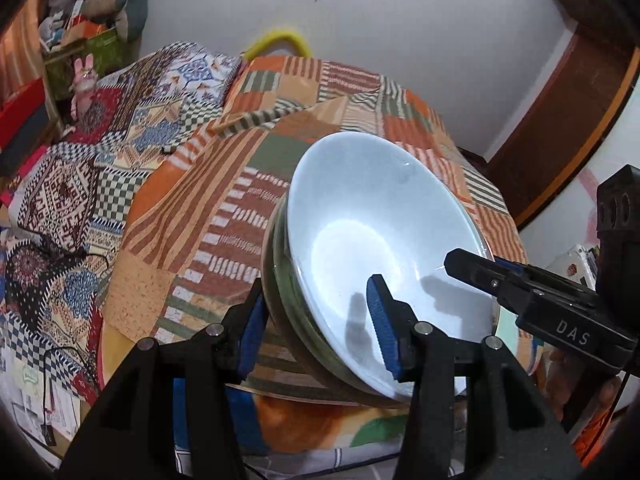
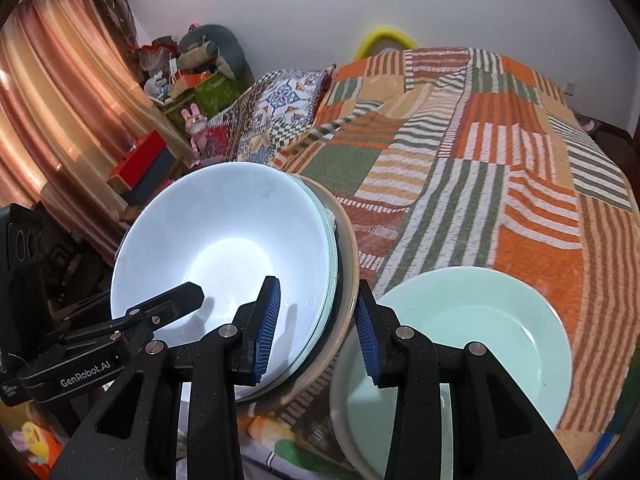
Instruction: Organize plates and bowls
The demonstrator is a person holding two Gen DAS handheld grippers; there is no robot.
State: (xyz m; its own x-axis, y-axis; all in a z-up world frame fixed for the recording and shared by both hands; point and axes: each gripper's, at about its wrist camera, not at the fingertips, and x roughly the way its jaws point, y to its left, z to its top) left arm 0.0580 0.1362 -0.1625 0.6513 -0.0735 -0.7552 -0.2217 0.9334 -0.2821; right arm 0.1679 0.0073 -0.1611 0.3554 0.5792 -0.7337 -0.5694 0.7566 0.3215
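Note:
A white bowl [image 1: 380,220] tops a tilted stack of bowls and plates [image 1: 280,280] that hangs above the bed. My left gripper [image 1: 316,328] is shut on the stack's near left rim, one blue pad inside the bowl and one under the stack. From the other side, my right gripper [image 2: 316,332] is shut on the stack [image 2: 340,280] at its right rim, again one pad in the white bowl [image 2: 224,248]. Each gripper shows in the other's view: right gripper [image 1: 476,268], left gripper [image 2: 172,304]. A mint green plate [image 2: 480,340] lies on the bed atop a cream plate [image 2: 340,420].
A patchwork bedspread [image 2: 480,160] in orange, green and white covers the bed. A patterned blanket [image 1: 100,168] is bunched at its left. Boxes, bags and a pink toy rabbit [image 2: 194,124] crowd the far left corner by the curtain [image 2: 52,120]. A wooden door frame [image 1: 568,112] stands at the right.

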